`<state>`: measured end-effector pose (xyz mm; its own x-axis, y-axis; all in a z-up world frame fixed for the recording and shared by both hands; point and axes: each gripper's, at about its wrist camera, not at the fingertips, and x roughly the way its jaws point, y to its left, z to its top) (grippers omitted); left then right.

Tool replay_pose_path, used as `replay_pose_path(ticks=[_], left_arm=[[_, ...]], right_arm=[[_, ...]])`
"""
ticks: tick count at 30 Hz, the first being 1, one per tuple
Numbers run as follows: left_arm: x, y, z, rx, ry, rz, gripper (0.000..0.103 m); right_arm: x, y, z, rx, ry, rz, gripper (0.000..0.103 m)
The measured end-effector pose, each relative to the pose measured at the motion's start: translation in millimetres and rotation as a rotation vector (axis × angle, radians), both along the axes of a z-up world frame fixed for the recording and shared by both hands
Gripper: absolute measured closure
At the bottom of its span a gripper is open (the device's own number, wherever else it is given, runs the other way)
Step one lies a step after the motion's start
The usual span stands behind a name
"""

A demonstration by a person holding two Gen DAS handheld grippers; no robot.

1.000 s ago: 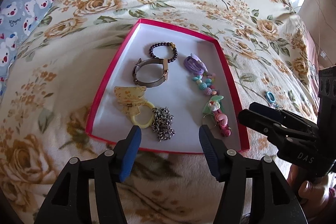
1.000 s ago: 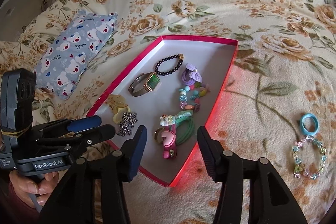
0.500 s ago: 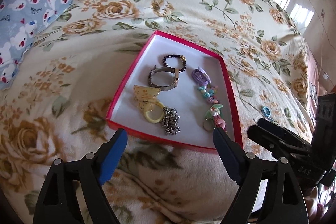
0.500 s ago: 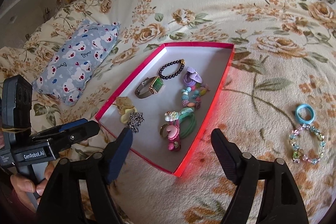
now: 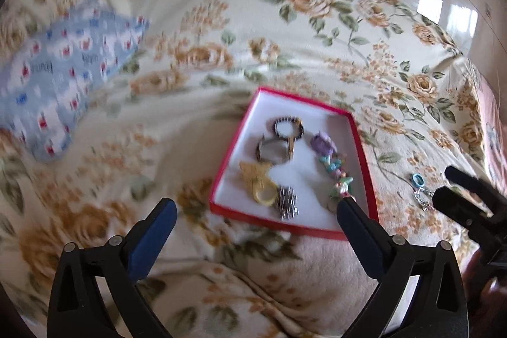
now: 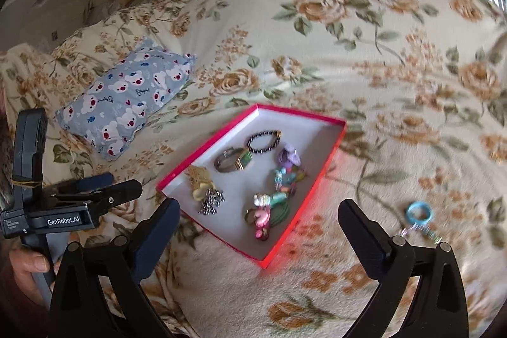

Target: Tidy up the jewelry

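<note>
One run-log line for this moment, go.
left hand-held gripper: open | right hand-held gripper: open | red tray: holds jewelry | blue ring, bead bracelet: on blanket

"GenRobot.AI" in white on the left gripper (image 6: 98, 190) body.

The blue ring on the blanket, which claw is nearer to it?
Right. The blue ring lies just beyond the right claw, off its right finger; the left claw sits across the red box.
</note>
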<state>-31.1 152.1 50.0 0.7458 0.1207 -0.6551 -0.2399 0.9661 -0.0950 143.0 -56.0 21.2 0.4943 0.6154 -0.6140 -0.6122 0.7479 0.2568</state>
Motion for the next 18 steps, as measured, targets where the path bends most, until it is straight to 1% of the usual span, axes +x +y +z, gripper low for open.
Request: replay_pose_path(ticks=[1,3,5,9,12,14,18], left_arm=[[-4,-6,5,0.04,-0.022,-0.004,0.001],[-9,-15,5,0.097,-0.043,0.011,0.001],[-13,-20,-4,0.127,-0.023,0.025,0.001],[-16,-30,-24,0.135,0.027,0.028,0.001],[-12,-35,-34,0.138,0.072,0.029,0.001],[-4,-34,-34,0.13,0.095,0.03,0.001],[3,-27,-31,0.117,0.09,0.04,0.001]], right_arm=[[0,0,3,-0.001,-0.006,0.005,0.0],[1,2,6,-0.003,-0.01,0.01,0.0],[2,4,1,-0.011,0.002,0.011,0.0],[-5,4,-18,-0.025,-0.009,-0.03,0.0],[-8,6,-32,-0.034,0.01,-0.033,0.0],[-10,6,-37,-0.039,0.015,-0.03,0.0],[-14,5,-45,-0.046,0.014,-0.033,0.0]])
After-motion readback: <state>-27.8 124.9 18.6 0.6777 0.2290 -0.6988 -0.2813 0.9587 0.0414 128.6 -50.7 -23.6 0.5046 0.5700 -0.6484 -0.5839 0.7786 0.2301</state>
